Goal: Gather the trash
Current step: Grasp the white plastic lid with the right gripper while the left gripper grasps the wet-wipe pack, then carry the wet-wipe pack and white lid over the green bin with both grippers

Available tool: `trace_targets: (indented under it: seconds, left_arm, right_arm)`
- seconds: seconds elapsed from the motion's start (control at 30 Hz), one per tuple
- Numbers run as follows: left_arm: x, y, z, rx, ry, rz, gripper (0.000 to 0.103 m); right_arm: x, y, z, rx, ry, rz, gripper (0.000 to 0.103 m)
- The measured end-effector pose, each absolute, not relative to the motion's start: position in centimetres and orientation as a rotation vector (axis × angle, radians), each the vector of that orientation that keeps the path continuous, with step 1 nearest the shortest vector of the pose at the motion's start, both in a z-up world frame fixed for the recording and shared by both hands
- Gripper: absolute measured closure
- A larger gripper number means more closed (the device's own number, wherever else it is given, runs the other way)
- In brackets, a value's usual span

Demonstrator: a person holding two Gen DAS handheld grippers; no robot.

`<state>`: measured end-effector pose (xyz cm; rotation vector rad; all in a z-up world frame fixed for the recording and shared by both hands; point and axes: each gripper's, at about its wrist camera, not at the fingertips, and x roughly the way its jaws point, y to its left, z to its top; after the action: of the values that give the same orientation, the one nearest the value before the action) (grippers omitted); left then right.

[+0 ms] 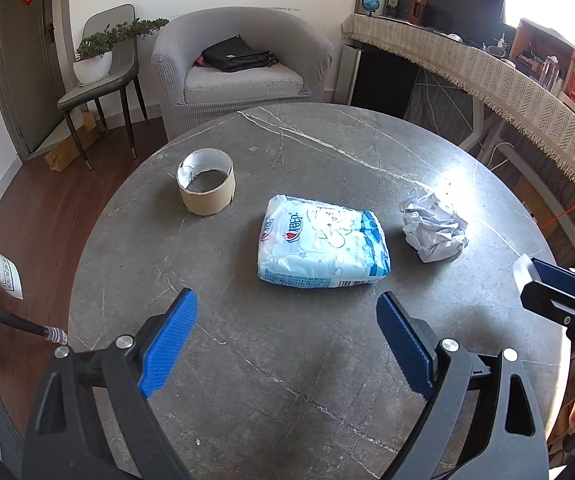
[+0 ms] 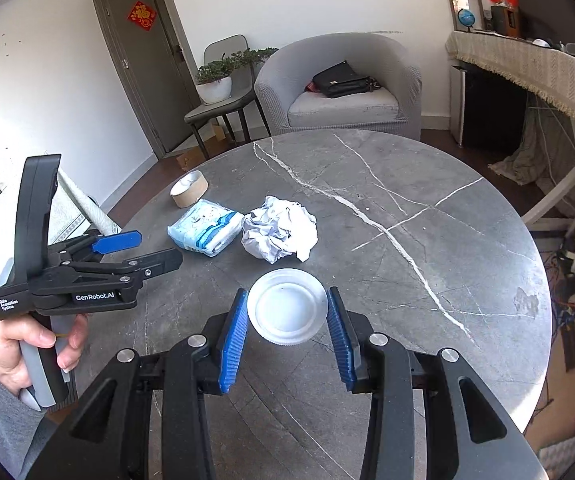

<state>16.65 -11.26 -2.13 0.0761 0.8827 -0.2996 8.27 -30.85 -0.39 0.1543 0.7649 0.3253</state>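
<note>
Trash is sitting ahead of the left gripper (image 1: 287, 344), whose jaws are gaping wide: tissue pack (image 1: 323, 242) nearest, dead centre, crumpled paper (image 1: 433, 228) rightward. Right gripper (image 2: 287, 316) is clamping a plastic lid (image 2: 287, 306).

Grey armchair (image 1: 243, 68) holding black bag (image 1: 235, 55); potted plant (image 1: 93, 60) on chair; globe (image 1: 369, 3), perhaps, on shelf.

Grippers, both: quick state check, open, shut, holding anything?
Left gripper: open, nothing between its blue pads, above the round grey marble table.
Right gripper: shut on the round translucent white plastic lid.
</note>
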Motion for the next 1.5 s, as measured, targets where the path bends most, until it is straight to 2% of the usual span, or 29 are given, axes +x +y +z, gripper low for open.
trace_targets:
  seconds: [0.5,0.57,0.6,0.63,0.8,1.17,1.37,1.5]
  left_arm:
    - [19.5,-15.6,-2.3,0.263,0.897,-0.3,0.011]
    - [19.9,-15.9,-2.2,0.264,0.901,-0.312,0.018]
    - [20.1,-16.0,-2.1,0.261,0.909,-0.315,0.027]
    - [20.2,-16.0,-2.1,0.253,0.915,-0.317,0.031]
    - [19.7,-15.8,-1.6,0.227,0.904,-0.315,0.044]
    - [16.8,-15.3,-2.0,0.261,0.885,-0.316,0.05]
    - [16.2,-14.7,-1.9,0.26,0.88,-0.343,0.059]
    - [15.7,-14.3,-1.5,0.255,0.871,-0.369,0.071]
  right_arm:
    - [7.9,-32.5,-0.5,0.193,0.769,0.317,0.063]
    - [7.9,-32.5,-0.5,0.193,0.769,0.318,0.063]
    - [7.9,-32.5,-0.5,0.192,0.769,0.318,0.063]
    - [7.9,-32.4,-0.4,0.192,0.77,0.318,0.063]
    - [7.9,-32.2,-0.2,0.198,0.767,0.322,0.063]
    - [7.3,-29.8,0.4,0.183,0.761,0.356,0.064]
    - [7.9,-29.2,0.7,0.181,0.76,0.36,0.063]
    - [8.5,-28.3,0.8,0.182,0.76,0.372,0.064]
